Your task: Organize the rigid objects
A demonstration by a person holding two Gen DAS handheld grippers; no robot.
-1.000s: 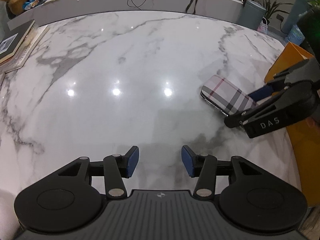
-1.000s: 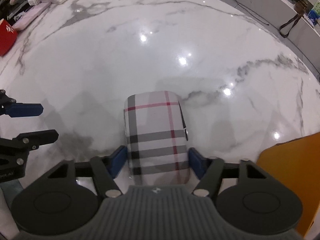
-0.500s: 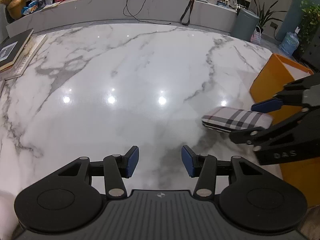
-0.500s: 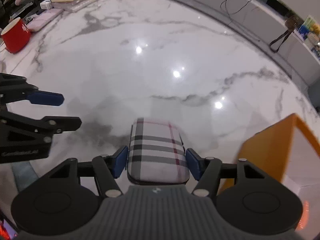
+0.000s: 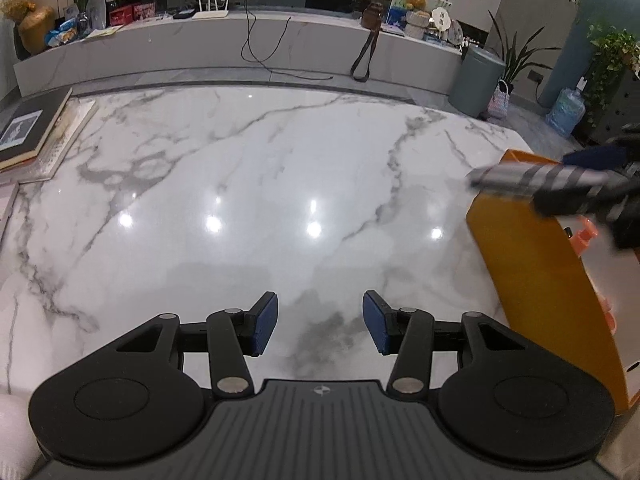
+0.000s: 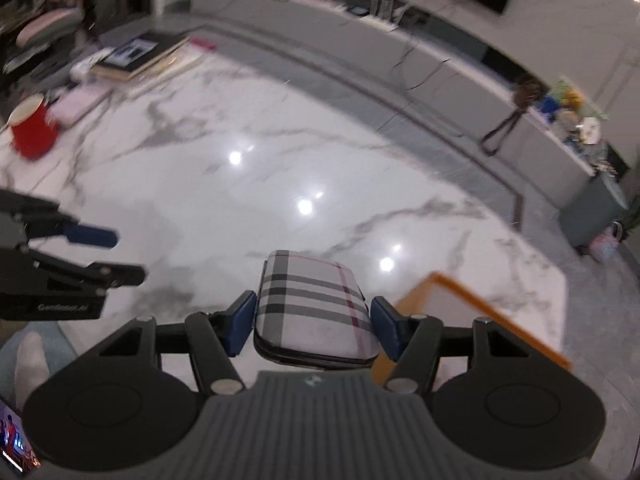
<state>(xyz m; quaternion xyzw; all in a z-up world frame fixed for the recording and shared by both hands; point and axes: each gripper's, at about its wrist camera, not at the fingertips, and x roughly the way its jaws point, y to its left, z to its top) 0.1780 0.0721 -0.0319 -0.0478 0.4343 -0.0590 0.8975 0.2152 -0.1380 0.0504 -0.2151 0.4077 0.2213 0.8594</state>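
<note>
Fingers of right gripper [image 6: 313,322] clamped on both sides of plaid case [image 6: 312,304], case lifted clear of marble tabletop [image 5: 248,184], over near edge of orange box [image 5: 536,276]. Left gripper [image 5: 319,326] fingers half open, nothing between, above tabletop.

Plaid case [image 5: 536,178] and right gripper [image 5: 600,184] motion-blurred, gripper cut off at frame edge.
</note>
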